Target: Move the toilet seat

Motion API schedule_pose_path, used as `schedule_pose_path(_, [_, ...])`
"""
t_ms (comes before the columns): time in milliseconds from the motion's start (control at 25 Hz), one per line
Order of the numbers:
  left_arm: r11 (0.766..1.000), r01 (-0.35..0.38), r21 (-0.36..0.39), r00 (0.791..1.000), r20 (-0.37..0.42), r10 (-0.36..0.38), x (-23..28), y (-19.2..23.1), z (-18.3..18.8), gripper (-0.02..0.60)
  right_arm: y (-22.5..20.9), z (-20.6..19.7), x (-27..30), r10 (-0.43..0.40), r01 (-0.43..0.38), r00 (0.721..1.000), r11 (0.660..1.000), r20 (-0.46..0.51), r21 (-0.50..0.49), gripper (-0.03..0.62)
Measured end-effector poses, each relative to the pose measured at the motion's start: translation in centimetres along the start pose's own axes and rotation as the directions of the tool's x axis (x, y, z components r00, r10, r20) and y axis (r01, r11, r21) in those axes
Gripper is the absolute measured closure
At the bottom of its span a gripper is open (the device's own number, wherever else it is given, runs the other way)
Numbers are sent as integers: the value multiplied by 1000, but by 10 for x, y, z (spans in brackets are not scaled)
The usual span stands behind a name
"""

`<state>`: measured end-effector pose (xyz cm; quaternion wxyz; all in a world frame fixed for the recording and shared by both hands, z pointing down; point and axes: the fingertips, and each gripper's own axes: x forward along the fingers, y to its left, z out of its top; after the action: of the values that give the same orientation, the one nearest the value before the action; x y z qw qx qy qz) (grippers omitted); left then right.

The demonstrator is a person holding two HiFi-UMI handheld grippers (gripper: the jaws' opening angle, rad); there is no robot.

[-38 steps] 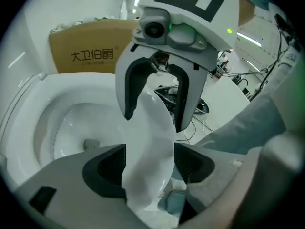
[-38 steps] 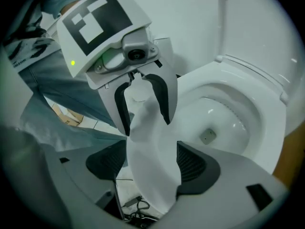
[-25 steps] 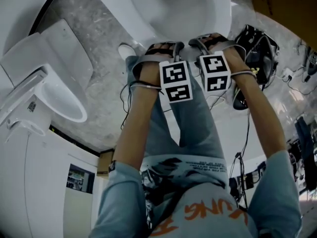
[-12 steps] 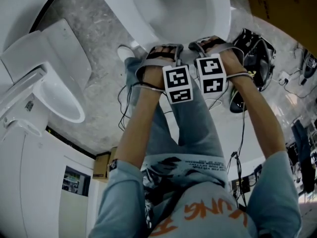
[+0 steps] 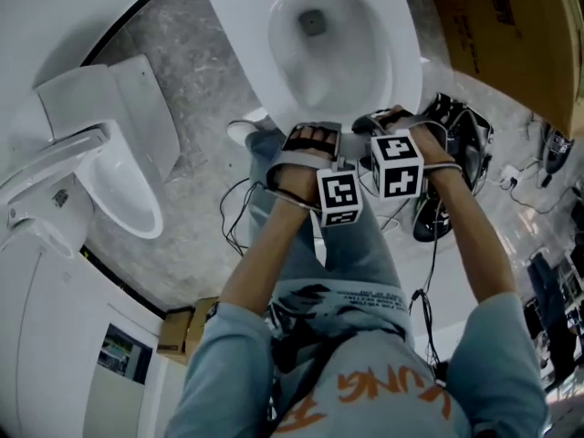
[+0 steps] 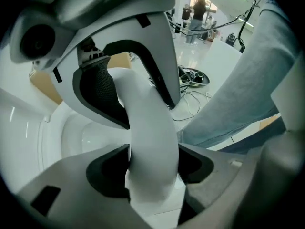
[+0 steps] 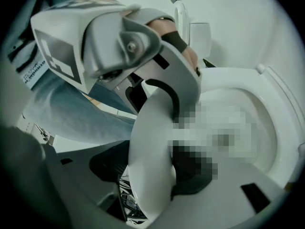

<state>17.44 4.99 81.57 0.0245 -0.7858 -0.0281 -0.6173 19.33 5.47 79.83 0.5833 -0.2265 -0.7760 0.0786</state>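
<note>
The white toilet seat [image 5: 252, 55] rings the bowl [image 5: 319, 57] at the top of the head view. Both hands hold grippers at its front edge, side by side. My left gripper [image 5: 310, 137] has the seat's front band [image 6: 148, 128] running between its jaws and filling the gap [image 6: 152, 171]; the jaws have just been closing on it. My right gripper [image 5: 383, 124] clamps the same band [image 7: 151, 142] just beside it [image 7: 147, 175], its jaws also having just closed in. In the right gripper view the band stands raised off the bowl rim [image 7: 267, 104].
A second white toilet with a raised lid [image 5: 109, 181] stands at the left. A cardboard box [image 5: 511, 35] is at the upper right, a black bag with cables [image 5: 456, 144] lies right of the bowl. The person's jeans [image 5: 356, 245] are below the grippers.
Both hands have come up with the seat's front edge, and the marker cubes have tilted. The head view has shifted, so the whole bowl now shows.
</note>
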Motion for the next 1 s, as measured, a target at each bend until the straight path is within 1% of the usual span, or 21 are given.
schedule_pose_path(80, [1000, -6, -7, 1000, -8, 6, -13, 4, 4, 301, 3, 3, -14, 20, -20, 1000, 1000, 3, 13, 321])
schedule_pose_path(200, [999, 29, -17, 1000, 2, -29, -38, 1, 9, 302, 14, 12, -33, 47, -47, 999, 999, 11, 26, 321])
schedule_pose_path(400, [998, 60, -12, 998, 38, -59, -77, 15, 11, 308, 11, 26, -68, 31, -31, 999, 999, 15, 15, 321])
schedule_pose_path(520, [998, 64, -7, 997, 35, -64, -97, 20, 14, 313, 16, 29, -81, 1, -3, 1000, 999, -27, -42, 310])
schedule_pose_path(600, [998, 56, -9, 998, 43, -56, -112, 24, 15, 318, 18, 30, -88, -52, 45, 996, 994, -69, -101, 270])
schedule_pose_path(640, [999, 49, -12, 998, 48, -49, -119, 27, 15, 319, 16, 31, -93, -98, 87, 992, 988, -82, -130, 264])
schedule_pose_path(680, [999, 42, -18, 998, 54, -41, -127, 32, 16, 322, 11, 33, -100, -151, 137, 985, 979, -84, -153, 283])
schedule_pose_path(720, [999, 34, -24, 998, 59, -33, -135, 36, 16, 325, 5, 36, -108, -202, 187, 976, 968, -76, -167, 319])
schedule_pose_path(760, [999, 26, -30, 998, 64, -24, -144, 40, 17, 328, 1, 39, -116, -245, 230, 967, 958, -66, -173, 341])
schedule_pose_path(800, [999, 16, -33, 998, 68, -14, -153, 44, 17, 333, -2, 42, -124, -280, 266, 958, 948, -57, -174, 345])
schedule_pose_path(880, [999, -6, -41, 997, 76, 9, -172, 51, 18, 345, -5, 49, -141, -329, 318, 944, 933, -39, -168, 356])
schedule_pose_path(1000, [997, -43, -59, 995, 87, 48, -196, 65, 18, 351, -10, 58, -166, -370, 365, 929, 920, -6, -143, 365])
